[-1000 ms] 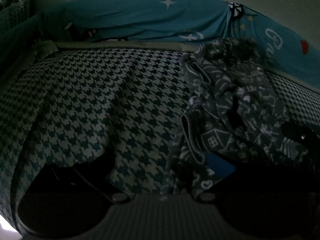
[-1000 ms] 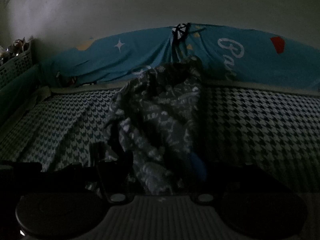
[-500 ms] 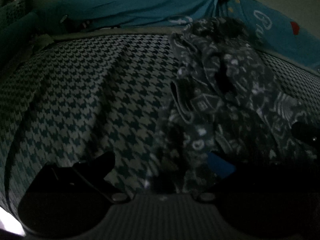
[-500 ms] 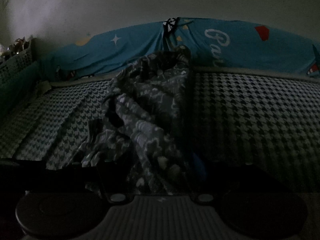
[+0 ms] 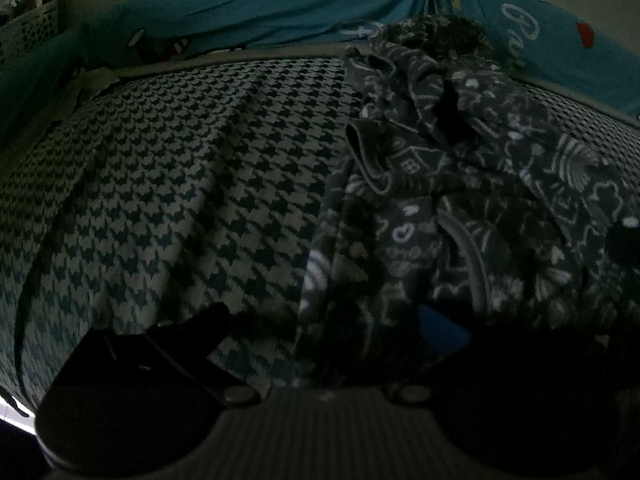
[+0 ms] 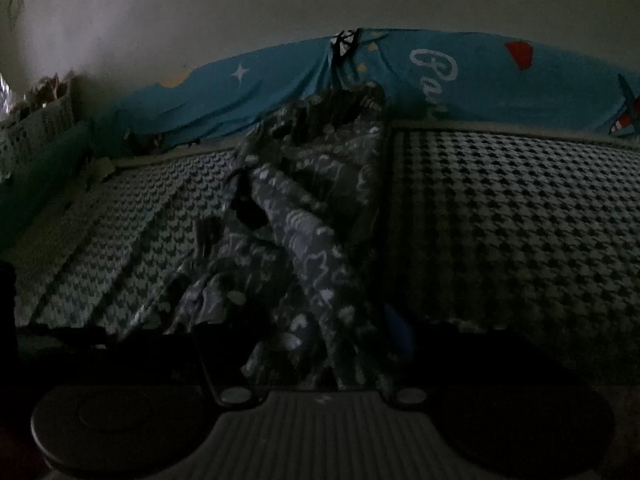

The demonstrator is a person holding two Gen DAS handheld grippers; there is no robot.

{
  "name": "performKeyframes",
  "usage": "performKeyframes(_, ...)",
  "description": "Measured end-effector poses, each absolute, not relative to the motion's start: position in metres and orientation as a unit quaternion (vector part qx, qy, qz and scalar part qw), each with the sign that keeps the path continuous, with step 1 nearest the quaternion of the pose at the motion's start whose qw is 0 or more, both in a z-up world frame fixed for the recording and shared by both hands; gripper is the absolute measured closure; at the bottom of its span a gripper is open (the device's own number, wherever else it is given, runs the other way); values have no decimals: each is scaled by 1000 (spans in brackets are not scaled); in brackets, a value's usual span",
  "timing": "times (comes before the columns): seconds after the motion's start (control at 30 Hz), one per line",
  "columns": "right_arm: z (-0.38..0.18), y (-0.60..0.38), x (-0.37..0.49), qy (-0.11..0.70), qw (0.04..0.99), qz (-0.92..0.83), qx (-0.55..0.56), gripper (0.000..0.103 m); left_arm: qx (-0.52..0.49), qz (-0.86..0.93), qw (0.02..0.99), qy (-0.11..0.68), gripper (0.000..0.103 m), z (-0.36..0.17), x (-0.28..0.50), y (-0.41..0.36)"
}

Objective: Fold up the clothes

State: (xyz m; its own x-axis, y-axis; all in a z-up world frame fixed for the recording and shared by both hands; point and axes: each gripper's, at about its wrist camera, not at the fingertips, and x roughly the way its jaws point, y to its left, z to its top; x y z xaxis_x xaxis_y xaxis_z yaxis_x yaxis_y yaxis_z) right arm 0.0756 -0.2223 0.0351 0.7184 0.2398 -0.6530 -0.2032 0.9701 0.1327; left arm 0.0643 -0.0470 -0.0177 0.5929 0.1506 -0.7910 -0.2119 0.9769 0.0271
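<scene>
A dark grey garment with a white doodle print lies crumpled on the houndstooth bed cover. In the left wrist view my left gripper stands open at the garment's near left edge; the left finger is over the cover, the right blue pad is against the cloth. In the right wrist view the garment bunches up between my right gripper's fingers. The blue right pad touches the cloth. The left finger is lost in shadow.
A blue printed sheet hangs along the wall behind the bed. A pale lattice basket stands at the far left. The houndstooth cover stretches right of the garment. The room is very dim.
The left gripper has lowered and closed in on the garment's near edge. The right gripper has shifted a little, with the cloth drawn up and bunched more between its fingers.
</scene>
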Motion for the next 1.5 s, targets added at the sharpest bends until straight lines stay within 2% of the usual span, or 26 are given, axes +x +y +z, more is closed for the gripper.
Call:
performKeyframes(0.13, 31, -218, 73, 358, 926, 120, 15, 34, -35, 100, 894, 436, 0, -20, 60, -45)
performKeyframes(1.5, 34, -222, 60, 357, 925, 123, 38, 34, -36, 118, 897, 424, 0, -24, 21, -42)
